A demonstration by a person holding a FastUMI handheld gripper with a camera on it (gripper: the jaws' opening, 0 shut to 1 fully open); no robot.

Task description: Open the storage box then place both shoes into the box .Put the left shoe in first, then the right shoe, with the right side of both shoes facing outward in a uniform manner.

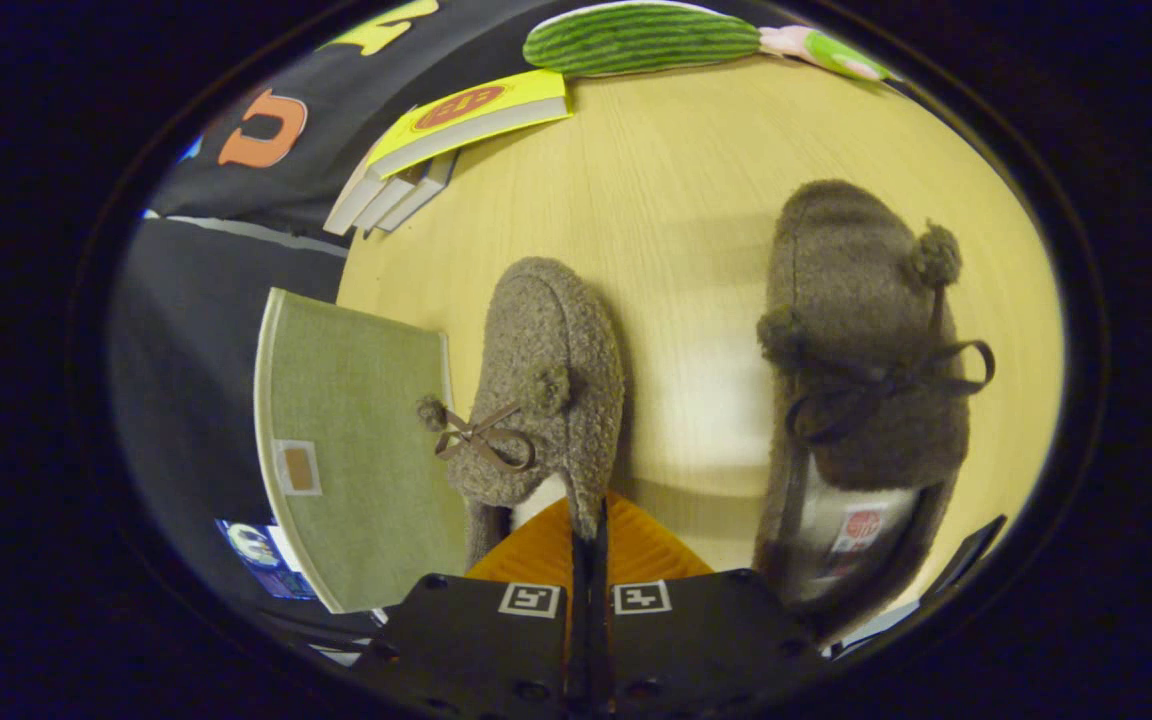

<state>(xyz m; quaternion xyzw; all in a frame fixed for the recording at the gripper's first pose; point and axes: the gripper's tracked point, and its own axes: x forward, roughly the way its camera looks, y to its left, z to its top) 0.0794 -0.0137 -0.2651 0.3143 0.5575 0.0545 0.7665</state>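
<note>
One shoe pinched by gripper, fingers closed on its rim

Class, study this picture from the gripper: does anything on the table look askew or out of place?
Yes. The gripper is shut on the left-hand shoe, pinching its collar edge so it hangs tilted beside the green box lid, while the other shoe lies flat on the table. The books are fanned unevenly.

Stacked books and a green plush toy lie on the wooden table.
</note>
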